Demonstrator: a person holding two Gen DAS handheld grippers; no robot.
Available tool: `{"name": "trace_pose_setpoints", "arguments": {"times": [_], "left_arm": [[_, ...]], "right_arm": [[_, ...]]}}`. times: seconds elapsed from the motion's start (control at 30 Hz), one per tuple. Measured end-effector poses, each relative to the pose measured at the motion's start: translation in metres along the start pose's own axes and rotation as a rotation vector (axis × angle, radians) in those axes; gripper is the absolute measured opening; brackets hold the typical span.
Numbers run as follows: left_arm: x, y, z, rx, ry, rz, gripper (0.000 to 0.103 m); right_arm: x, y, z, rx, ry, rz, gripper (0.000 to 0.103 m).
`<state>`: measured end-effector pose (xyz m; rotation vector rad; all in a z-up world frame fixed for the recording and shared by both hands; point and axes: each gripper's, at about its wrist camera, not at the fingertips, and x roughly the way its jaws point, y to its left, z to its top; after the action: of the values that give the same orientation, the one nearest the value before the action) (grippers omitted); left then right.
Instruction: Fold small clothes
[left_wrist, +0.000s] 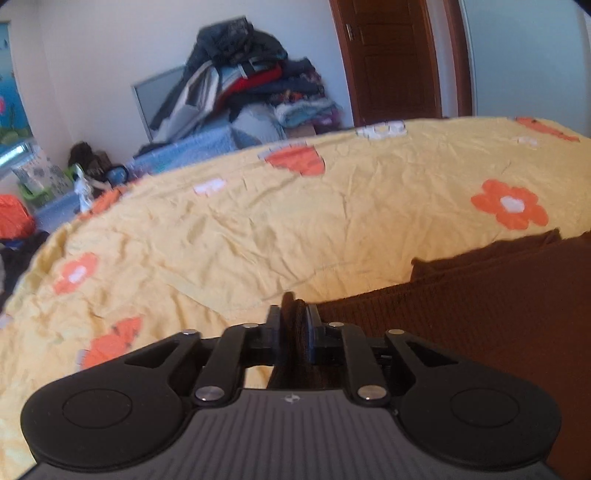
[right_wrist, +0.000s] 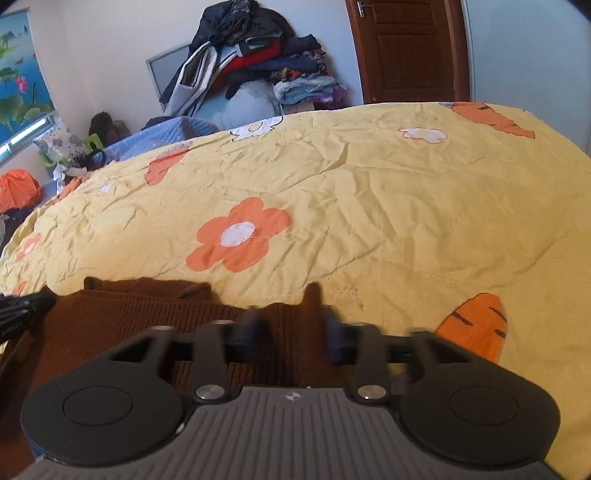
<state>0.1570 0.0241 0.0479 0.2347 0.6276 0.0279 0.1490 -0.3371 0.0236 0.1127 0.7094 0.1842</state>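
Two grippers work our brown ribbed knit garment (right_wrist: 122, 314) at the near edge of the bed's yellow flowered quilt (right_wrist: 369, 206): left gripper (left_wrist: 294, 317) clenched on a fold, right gripper (right_wrist: 288, 325) spread wide, cloth between but unpinched. If we pull now, one-sided tension could skew the fold.

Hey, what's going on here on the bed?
A person with a handheld gripper in each hand is folding a brown knit garment on a yellow flowered quilt. The left gripper is pinched shut on an edge of the fabric. The right gripper stands open, with a raised bit of the garment between its fingers.
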Motion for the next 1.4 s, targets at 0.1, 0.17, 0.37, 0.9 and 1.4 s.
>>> {"name": "trace_pose_setpoints", "arguments": {"times": [0.1,0.17,0.37,0.9,1.4], "left_arm": [[-0.035,-0.004,-0.003,-0.063,-0.072,-0.074,0.07],[-0.038,-0.02,-0.004,-0.042,-0.071,-0.153,0.082],[0.016,-0.025,-0.023,-0.105,0.068,-0.182,0.091],[0.016,-0.021,-0.027,-0.138,0.079,-0.181,0.096],[0.015,-0.023,-0.025,-0.137,0.08,-0.157,0.099]], "right_arm": [[-0.044,0.011,-0.002,0.016,-0.138,0.032,0.082],[-0.048,0.027,-0.004,-0.004,-0.13,0.094,0.09],[0.01,0.044,-0.031,-0.172,-0.002,-0.024,0.096],[-0.03,0.039,-0.06,-0.196,-0.007,0.022,0.103],[-0.037,0.026,-0.072,-0.149,-0.012,0.008,0.103]]}}
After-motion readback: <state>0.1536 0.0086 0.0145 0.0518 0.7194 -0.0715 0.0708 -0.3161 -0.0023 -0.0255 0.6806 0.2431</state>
